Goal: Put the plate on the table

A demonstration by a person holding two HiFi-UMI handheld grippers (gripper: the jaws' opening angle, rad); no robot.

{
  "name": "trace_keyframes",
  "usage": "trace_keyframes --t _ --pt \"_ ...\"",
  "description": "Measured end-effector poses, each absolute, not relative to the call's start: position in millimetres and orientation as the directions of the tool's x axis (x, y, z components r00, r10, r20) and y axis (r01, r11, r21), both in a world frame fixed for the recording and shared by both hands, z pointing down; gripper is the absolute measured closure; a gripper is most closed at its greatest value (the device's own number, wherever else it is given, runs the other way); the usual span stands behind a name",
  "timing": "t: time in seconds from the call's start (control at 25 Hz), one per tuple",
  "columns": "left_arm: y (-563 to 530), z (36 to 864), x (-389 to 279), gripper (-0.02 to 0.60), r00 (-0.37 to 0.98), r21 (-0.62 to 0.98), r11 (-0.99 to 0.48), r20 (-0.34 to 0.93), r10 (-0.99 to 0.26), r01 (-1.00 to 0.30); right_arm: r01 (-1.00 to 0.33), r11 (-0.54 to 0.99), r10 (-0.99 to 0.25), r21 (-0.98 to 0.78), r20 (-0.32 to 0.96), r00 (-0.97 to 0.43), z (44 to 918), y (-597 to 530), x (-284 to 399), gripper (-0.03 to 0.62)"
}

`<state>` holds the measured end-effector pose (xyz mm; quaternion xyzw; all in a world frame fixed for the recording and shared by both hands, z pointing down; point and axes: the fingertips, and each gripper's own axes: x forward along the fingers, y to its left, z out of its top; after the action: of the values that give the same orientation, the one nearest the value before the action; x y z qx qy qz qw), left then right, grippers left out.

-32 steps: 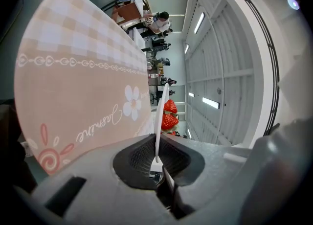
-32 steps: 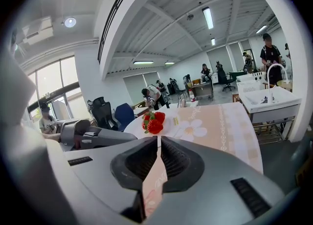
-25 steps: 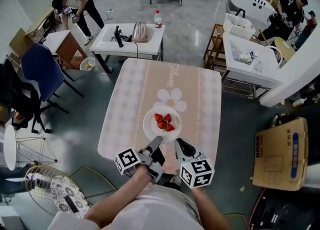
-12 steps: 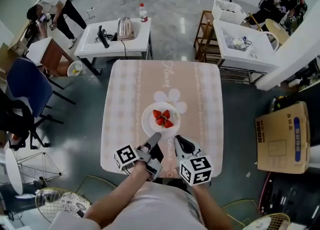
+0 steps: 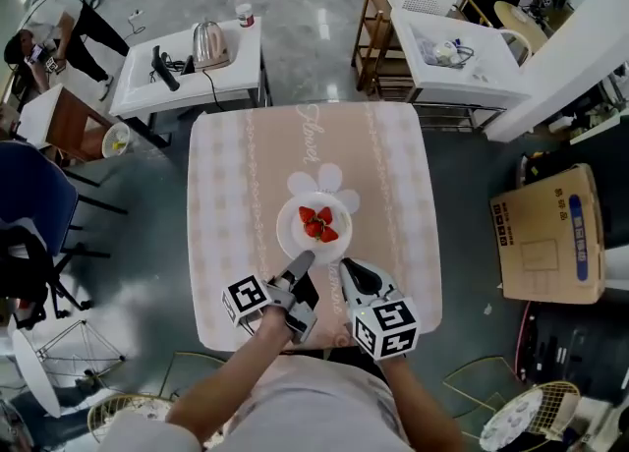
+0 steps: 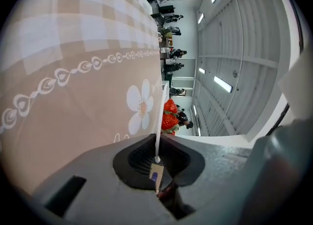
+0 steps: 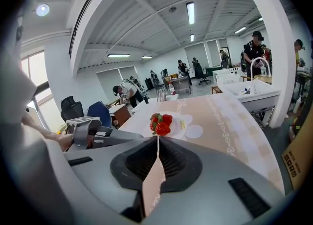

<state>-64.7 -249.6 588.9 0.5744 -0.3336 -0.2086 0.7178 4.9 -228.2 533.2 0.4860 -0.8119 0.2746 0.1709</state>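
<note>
1. Head view.
   - The plate (image 5: 290,231), loaded with strawberries (image 5: 318,224), is over the middle of the table (image 5: 226,195), just nearside of the flower print (image 5: 322,181).
   - Your left gripper (image 5: 303,261) clamps the plate's near rim, and the plate lies straight ahead of its tips.
   - Your right gripper (image 5: 346,268) has its tip just beside the near-right rim.
   - Both forearms reach in over the table's near edge.
2. Left gripper view.
   - The gripper is rolled on its side, with the cloth filling the left.
   - The jaws are pinched on the thin white rim (image 6: 159,121), seen edge-on.
   - You cannot tell whether the plate's base touches the cloth.
   - Setting down and letting go looks to be this hand's job.
3. Right gripper view.
   - The gripper sits level in roll and is pitched downward.
   - The jaws are together and hold nothing.
   - The plate (image 7: 182,125) is just ahead.
</note>
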Motion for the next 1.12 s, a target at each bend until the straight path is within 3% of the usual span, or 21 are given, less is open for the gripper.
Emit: trace_keyframes --t 0.84,1.12 --pt "-279 644 -64 0.561 0.719 0.954 0.280 0.271 -0.640 -0.110 -0.905 0.351 -0.645 -0.241 0.639 -0.420 562 -214 -1 0.588" --pt "-277 648 -64 0.557 0.718 0.942 0.263 0.331 -0.612 -0.209 -0.893 0.372 -0.626 -0.251 0.643 -0.442 565 -214 -9 0.588"
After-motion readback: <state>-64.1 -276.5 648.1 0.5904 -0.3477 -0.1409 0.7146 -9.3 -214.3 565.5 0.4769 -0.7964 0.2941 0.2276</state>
